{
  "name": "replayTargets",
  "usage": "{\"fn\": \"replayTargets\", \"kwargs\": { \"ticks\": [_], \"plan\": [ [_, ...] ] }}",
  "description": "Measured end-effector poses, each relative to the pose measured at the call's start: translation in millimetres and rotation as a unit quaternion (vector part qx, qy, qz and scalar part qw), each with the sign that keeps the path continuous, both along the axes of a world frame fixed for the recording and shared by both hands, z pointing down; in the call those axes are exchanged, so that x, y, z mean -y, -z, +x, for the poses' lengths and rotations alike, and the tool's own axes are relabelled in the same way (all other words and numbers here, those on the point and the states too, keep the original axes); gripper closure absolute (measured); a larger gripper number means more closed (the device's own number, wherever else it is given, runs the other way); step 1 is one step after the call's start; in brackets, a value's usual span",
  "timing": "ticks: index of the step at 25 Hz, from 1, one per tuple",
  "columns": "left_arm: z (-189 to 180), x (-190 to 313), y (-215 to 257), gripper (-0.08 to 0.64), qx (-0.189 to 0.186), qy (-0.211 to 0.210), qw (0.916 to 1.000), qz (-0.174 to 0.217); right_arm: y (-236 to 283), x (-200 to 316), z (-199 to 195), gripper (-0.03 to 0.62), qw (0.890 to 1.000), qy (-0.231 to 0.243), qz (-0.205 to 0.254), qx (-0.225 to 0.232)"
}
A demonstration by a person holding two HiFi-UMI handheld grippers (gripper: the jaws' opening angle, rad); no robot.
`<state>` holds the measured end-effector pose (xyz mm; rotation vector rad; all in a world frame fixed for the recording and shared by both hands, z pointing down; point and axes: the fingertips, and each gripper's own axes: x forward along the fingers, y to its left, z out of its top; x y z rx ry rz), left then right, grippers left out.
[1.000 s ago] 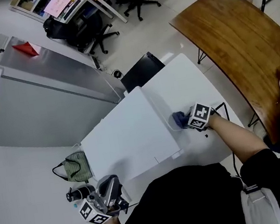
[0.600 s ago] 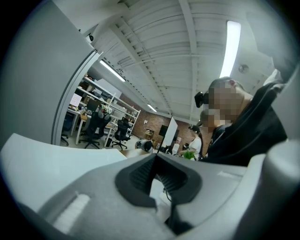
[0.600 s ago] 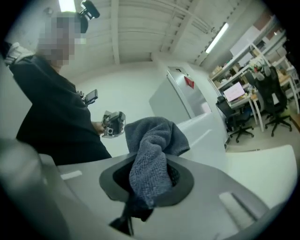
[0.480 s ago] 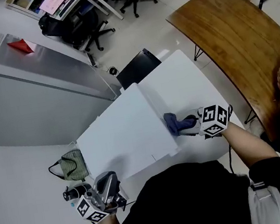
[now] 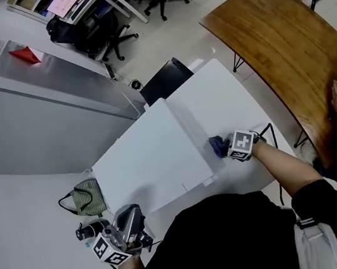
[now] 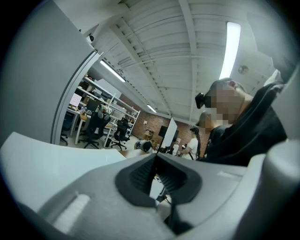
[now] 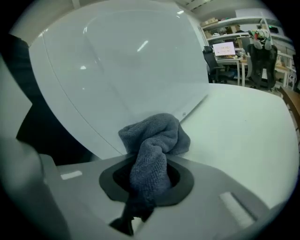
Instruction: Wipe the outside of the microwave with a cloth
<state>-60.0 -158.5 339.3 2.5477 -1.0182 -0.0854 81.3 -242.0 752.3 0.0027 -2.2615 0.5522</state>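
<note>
Cloth [image 7: 152, 145], pinched in the right gripper [image 7: 147, 180], had returned against the microwave [image 5: 151, 162] side, mid-wipe; left gripper [image 6: 157, 176] hung closed, empty.

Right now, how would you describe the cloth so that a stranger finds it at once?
Find the white table with the white microwave on it. By the microwave's side, the right gripper holds the cloth: small, crumpled, blue-grey, the only dark soft thing on that white.
</note>
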Motion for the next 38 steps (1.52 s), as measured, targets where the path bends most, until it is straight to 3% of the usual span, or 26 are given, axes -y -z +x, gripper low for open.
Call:
{"fn": "replayTargets", "kwargs": {
  "ticks": [1, 3, 6, 8, 9, 11, 14, 16, 18, 20, 23, 29, 31, 33, 34, 36, 38],
  "plan": [
    [0.5, 0.2, -0.8, 0.557, -0.002, -0.001, 1.0000, -0.001, 12.9, -0.7, 2.5, 0.531, 1.000, -0.002, 0.000, 0.019],
    [1.0, 1.0, -1.6, 0.557, -0.005, -0.002, 1.0000, -0.001, 70.1, 0.2, 8.6, 0.531, 0.994, -0.019, 0.004, 0.106],
    [-1.9, 4.2, -1.6, 0.557, -0.006, 0.000, 1.0000, 0.001, 185.8, -2.6, 19.4, 0.531, 0.959, -0.027, 0.017, 0.282],
    [-2.7, 6.8, -3.1, 0.557, -0.006, 0.000, 1.0000, -0.001, 234.4, -13.7, 19.4, 0.531, 0.938, -0.002, 0.031, 0.345],
    [-1.7, 7.7, -3.8, 0.557, -0.007, -0.001, 1.0000, -0.002, 243.0, -21.3, 15.7, 0.531, 0.934, 0.014, 0.033, 0.357],
    [2.9, 7.8, -4.2, 0.557, -0.008, -0.008, 0.9999, -0.003, 235.2, -31.7, 8.8, 0.531, 0.933, 0.026, 0.020, 0.359],
    [9.9, 6.3, -5.6, 0.557, -0.005, -0.016, 0.9999, -0.001, 179.5, -34.1, 8.4, 0.531, 0.950, 0.004, -0.018, 0.313],
    [8.3, 6.0, -6.4, 0.557, -0.002, -0.014, 0.9999, 0.000, 128.8, -38.5, 7.8, 0.531, 0.968, 0.005, -0.033, 0.251],
    [5.5, 4.5, -4.7, 0.557, -0.001, -0.011, 0.9999, 0.001, 75.1, -49.1, 8.6, 0.531, 0.987, 0.031, -0.025, 0.158],
    [4.6, 1.5, -1.8, 0.557, -0.001, -0.009, 1.0000, 0.001, 34.0, -59.8, 11.2, 0.531, 0.996, 0.056, -0.014, 0.072],
    [3.1, -3.9, 1.0, 0.557, -0.001, -0.006, 1.0000, 0.005, 0.3, -61.7, 14.5, 0.529, 0.998, 0.062, -0.002, -0.016],
    [-4.6, -21.0, 6.0, 0.557, -0.011, -0.003, 0.9995, 0.030, 0.5, -50.9, 32.3, 0.528, 0.997, 0.052, 0.005, -0.057],
    [-11.6, -30.5, 10.2, 0.557, -0.016, -0.002, 0.9990, 0.041, 24.5, -39.0, 46.6, 0.528, 0.999, 0.014, 0.017, -0.039],
    [-18.1, -42.7, 15.6, 0.557, -0.021, -0.005, 0.9983, 0.053, 70.1, -21.7, 57.3, 0.528, 0.998, -0.052, 0.021, 0.034],
    [-21.3, -50.2, 18.3, 0.557, -0.024, -0.008, 0.9979, 0.060, 99.7, -11.7, 63.3, 0.528, 0.992, -0.094, 0.020, 0.084],
    [-29.9, -69.1, 23.4, 0.557, -0.031, -0.010, 0.9966, 0.075, 168.5, 5.5, 76.7, 0.528, 0.966, -0.179, 0.027, 0.185],
    [-44.6, -95.9, 26.4, 0.557, -0.034, -0.009, 0.9956, 0.087, 234.2, 2.6, 79.5, 0.528, 0.940, -0.222, 0.057, 0.253]
  ]
}}
